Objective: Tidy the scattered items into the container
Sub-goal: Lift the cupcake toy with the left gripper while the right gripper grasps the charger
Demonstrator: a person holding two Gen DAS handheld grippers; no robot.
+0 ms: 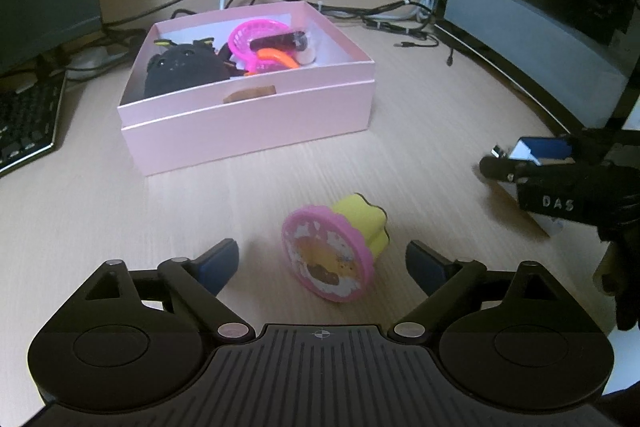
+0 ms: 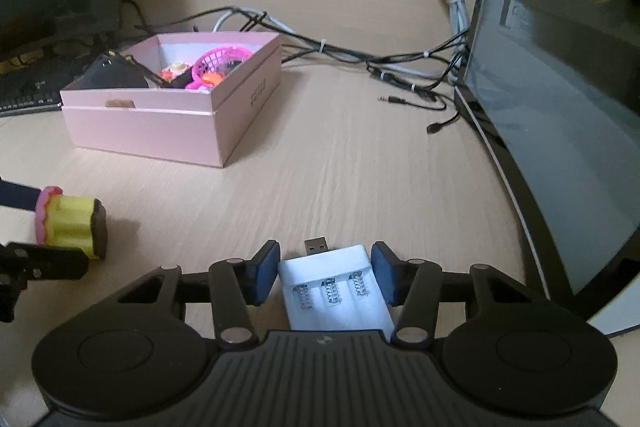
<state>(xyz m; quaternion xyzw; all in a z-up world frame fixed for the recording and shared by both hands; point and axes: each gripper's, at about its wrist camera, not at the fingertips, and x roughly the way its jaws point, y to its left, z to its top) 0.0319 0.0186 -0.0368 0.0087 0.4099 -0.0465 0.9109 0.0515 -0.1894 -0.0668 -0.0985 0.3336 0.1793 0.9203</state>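
A pink box [image 1: 256, 123] stands on the wooden desk and holds a black plush, a pink toy basket [image 1: 256, 35] and other small items; it also shows in the right wrist view [image 2: 168, 131]. A toy cupcake [image 1: 336, 251] with pink top and yellow base lies on its side between the fingers of my open left gripper [image 1: 322, 263], untouched. My right gripper [image 2: 324, 277] is shut on a white USB battery charger [image 2: 336, 287], low over the desk. The cupcake [image 2: 72, 227] shows at the left in the right wrist view.
A keyboard [image 1: 28, 123] lies left of the box. A computer case [image 1: 552, 19] stands at the right. Several cables [image 1: 384, 15] run behind the box. My right gripper [image 1: 496, 163] shows at the right edge of the left wrist view.
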